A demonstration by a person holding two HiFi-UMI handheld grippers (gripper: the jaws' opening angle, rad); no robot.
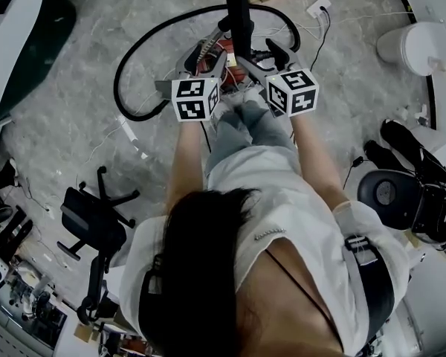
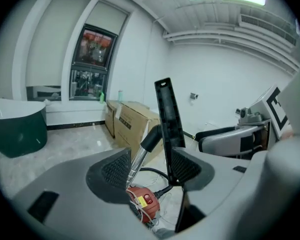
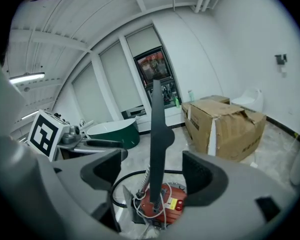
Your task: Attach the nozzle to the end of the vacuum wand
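A long flat black nozzle (image 1: 238, 17) stands upright over the red vacuum body (image 1: 210, 54), between my two grippers. In the left gripper view the chrome wand (image 2: 138, 159) rises from the red body (image 2: 146, 204), and its black end (image 2: 151, 138) meets the nozzle's (image 2: 169, 129) side. The left gripper (image 2: 150, 166) is open; the nozzle's lower part lies against its right pad (image 2: 182, 166). The right gripper (image 3: 152, 171) is open too, and the nozzle (image 3: 157, 134) stands in its gap, clear of both pads. Both grippers (image 1: 207, 59) (image 1: 262, 56) flank the nozzle.
A black hose (image 1: 134, 58) loops over the floor at the left. Cardboard boxes (image 3: 225, 129) and a green tub (image 3: 112, 134) stand beyond the vacuum. An office chair (image 1: 97, 222) is at the left, a white round bin (image 1: 412, 47) and black gear (image 1: 401, 192) at the right.
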